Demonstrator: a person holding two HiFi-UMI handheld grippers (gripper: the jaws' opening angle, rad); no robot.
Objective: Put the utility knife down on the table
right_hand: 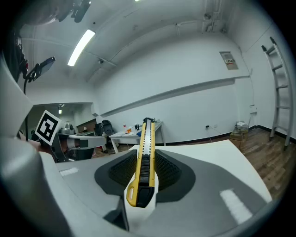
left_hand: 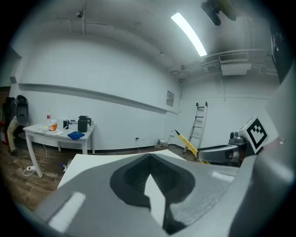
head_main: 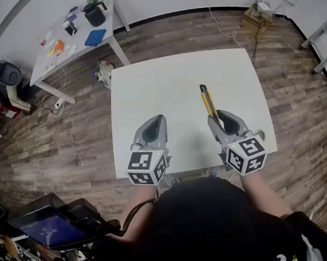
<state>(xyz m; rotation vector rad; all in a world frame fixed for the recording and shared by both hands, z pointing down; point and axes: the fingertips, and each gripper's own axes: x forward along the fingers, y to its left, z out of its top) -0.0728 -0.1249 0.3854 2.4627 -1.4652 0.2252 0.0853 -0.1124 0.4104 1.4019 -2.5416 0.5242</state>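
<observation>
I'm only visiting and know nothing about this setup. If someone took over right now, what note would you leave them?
Left hand-held gripper: jaws together, holding nothing, over the near left part of the white table.
Right hand-held gripper: shut on the yellow utility knife, gripping it near its rear end.
Knife: points away from the person, over the table's near right part, with its front end tilted up off the surface.
Done: the knife is in hand above the table.
Left: lower it flat onto a bare spot, open the jaws, and back the gripper away.
</observation>
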